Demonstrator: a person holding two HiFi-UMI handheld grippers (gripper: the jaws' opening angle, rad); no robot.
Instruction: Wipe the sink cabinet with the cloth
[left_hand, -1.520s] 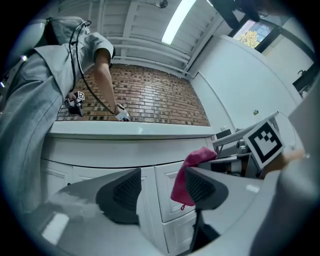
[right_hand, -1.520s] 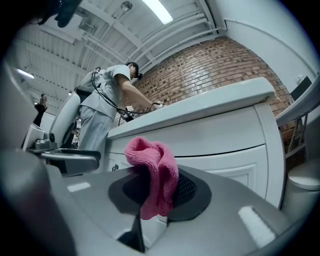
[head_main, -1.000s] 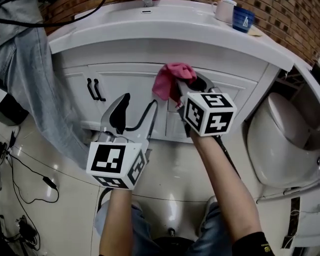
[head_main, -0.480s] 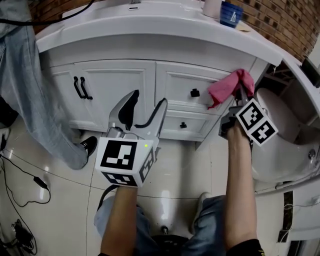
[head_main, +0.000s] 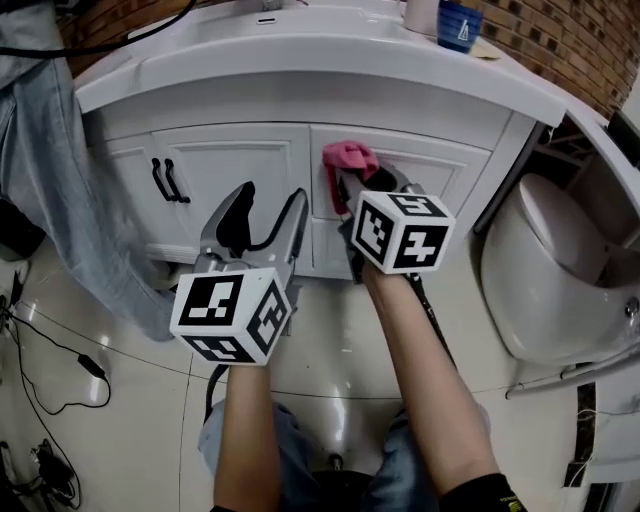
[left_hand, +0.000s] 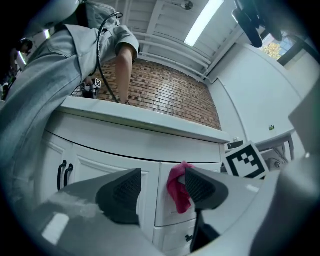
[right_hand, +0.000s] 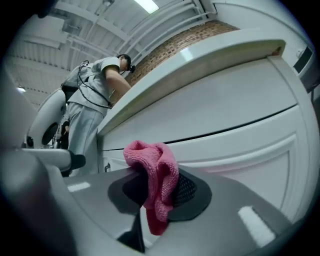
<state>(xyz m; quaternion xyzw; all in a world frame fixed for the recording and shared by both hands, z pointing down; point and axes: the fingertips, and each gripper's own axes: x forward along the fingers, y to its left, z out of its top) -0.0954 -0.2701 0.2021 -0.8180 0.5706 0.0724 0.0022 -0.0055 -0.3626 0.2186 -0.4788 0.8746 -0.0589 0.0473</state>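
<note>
Two grippers face the sink cabinet (head_main: 250, 165). The right gripper (head_main: 352, 185) has its jaws clamped on the pink cloth (head_main: 348, 156), which bunches up above the pads and sits against the cabinet's top drawer front, just right of the centre seam (how firmly it presses, I cannot tell). The left gripper (head_main: 268, 212) hangs before the cabinet door left of that seam, jaws wide apart and holding nothing. Black door handles (head_main: 165, 180) lie further left on the cabinet.

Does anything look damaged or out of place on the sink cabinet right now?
Nothing stands out. On the sink cabinet, doors and drawers sit shut and unmarked; the right gripper holds the pink cloth at the upper drawer.
</note>
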